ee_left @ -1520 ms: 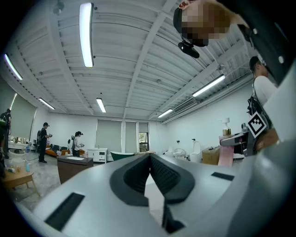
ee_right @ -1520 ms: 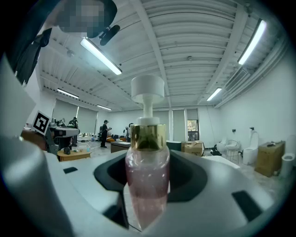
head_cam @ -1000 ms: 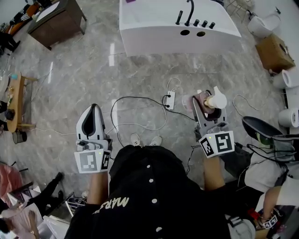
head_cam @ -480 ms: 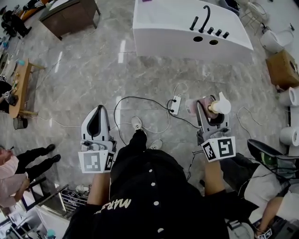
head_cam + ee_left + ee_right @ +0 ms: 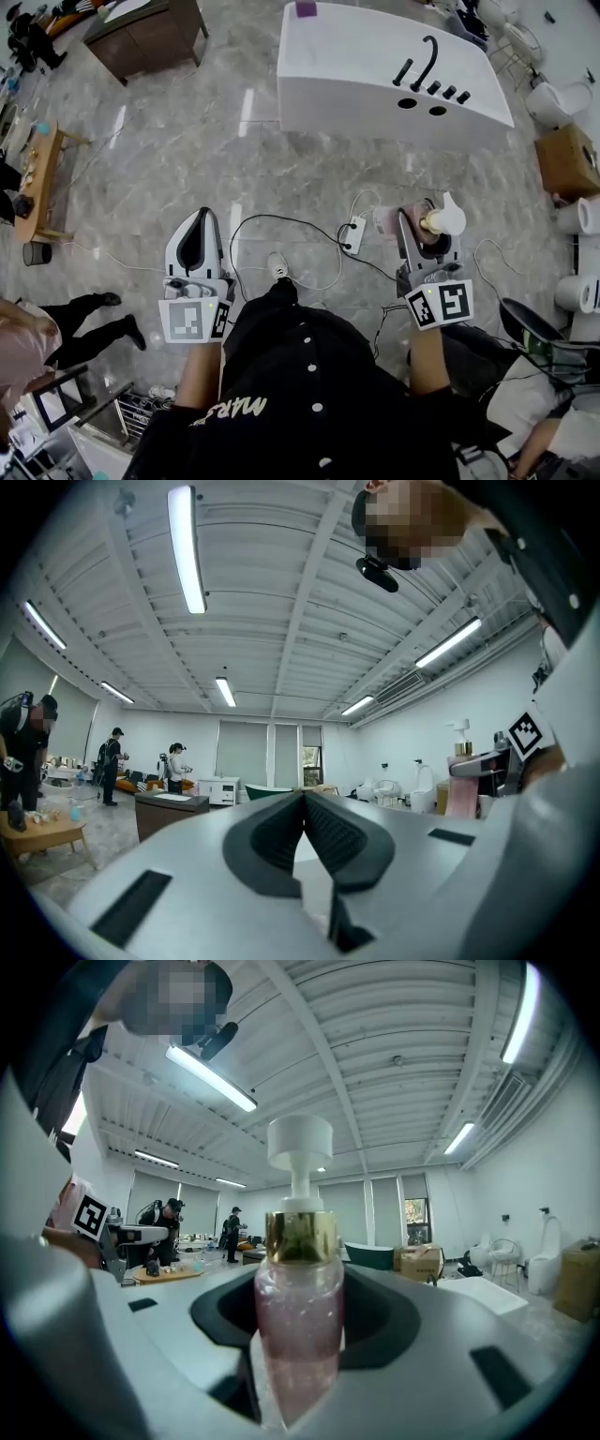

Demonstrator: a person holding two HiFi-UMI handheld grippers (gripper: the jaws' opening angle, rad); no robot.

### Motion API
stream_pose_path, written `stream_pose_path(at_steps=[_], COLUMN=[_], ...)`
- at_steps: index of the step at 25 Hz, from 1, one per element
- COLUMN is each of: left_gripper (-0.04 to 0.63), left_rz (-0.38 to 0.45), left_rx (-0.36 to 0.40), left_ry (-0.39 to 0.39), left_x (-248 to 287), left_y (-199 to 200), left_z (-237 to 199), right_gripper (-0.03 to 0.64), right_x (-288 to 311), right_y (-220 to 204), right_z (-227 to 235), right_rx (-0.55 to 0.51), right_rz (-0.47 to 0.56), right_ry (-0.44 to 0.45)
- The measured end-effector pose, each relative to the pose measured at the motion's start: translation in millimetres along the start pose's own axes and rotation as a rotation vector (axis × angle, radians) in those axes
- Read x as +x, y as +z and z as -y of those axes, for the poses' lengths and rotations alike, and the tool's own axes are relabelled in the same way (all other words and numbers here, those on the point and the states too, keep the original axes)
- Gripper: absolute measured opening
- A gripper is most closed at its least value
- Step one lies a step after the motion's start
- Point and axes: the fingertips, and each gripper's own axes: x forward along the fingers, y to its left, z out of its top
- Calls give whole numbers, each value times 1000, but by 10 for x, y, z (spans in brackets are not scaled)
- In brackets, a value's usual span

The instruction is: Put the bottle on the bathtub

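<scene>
A pink pump bottle [image 5: 300, 1316] with a gold collar and white pump head stands upright between the jaws of my right gripper [image 5: 300, 1335], which is shut on it. In the head view the bottle [image 5: 433, 221] shows at the tip of the right gripper [image 5: 424, 242], right of the person's body. The white bathtub [image 5: 356, 70] with its black faucet lies ahead across the floor, well apart from both grippers. My left gripper [image 5: 195, 246] is held low at the left, shut and holding nothing; its pads [image 5: 323, 832] meet in the left gripper view.
A black cable and a white power strip [image 5: 353, 234] lie on the marble floor between me and the tub. A cardboard box [image 5: 570, 159] and white toilets [image 5: 548, 94] stand at the right. A wooden cabinet [image 5: 145, 33] and a small table [image 5: 37, 178] stand left. A person's legs [image 5: 89, 328] show at the left.
The view has shifted forward: the bathtub sits lower and nearer in the head view. A foot has stepped ahead. Both grippers keep their pose, bottle still held.
</scene>
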Motion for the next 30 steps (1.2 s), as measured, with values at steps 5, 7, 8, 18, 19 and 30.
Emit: stream_pose_path(at_steps=[5,7,8,18,19,30], left_gripper=[11,11,11,11,11,11], left_rz=[13,18,22,7,5,-22], left_rx=[-7,-8,-9,-12,-14,-13], left_ry=[7,8,7,6,7,70], left_x=[323,444,501,862,909,1737], left_y=[-4,-8,-10,-91,-101,-151], left_z=[-327,-460,-522,-899,-901,-1032], right_gripper=[215,215,215,215,215,215], right_x=[506,694,783,1412,1466,2387], right_y=[92,125,137,140,128,34], right_z=[-23,-32,-35,-54,-33,411], right_rx=[-3,-6,-8,50,49,40], right_rz=[21,29,32,13,7,-14], right_ry=[5,3,1,7,11,72])
